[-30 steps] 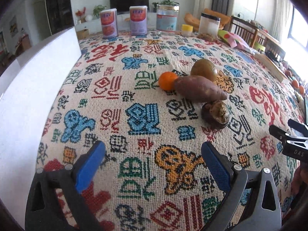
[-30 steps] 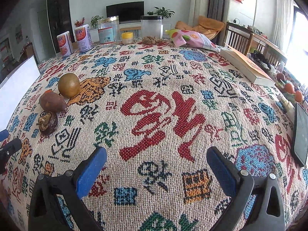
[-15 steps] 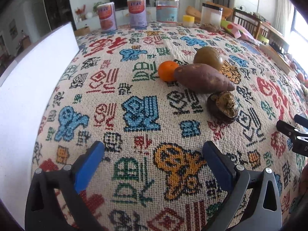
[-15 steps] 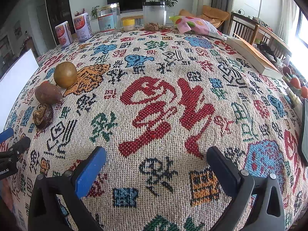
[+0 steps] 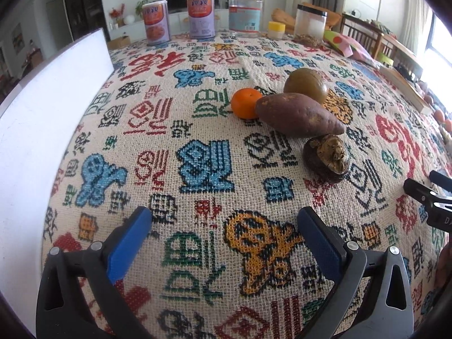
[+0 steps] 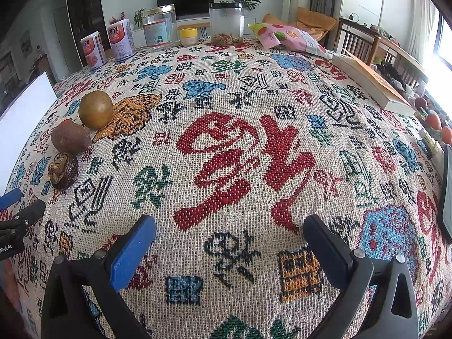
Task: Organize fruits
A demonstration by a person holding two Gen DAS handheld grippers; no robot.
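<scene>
Nothing sorted yet, by the look of it: left tool point(image 5: 223, 234) and right tool point(image 6: 228, 243) both spread wide, empty, hovering over the bench point(image 6: 254, 118), while orange point(image 5: 246, 103), sweet potato point(image 5: 296, 114), round brown fruit point(image 5: 305, 85) and dark wrinkled fruit point(image 5: 327, 158) sit clustered, untouched.

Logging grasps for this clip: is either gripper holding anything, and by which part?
Nothing is held. The left gripper and right gripper are both open over bare tablecloth.
</scene>
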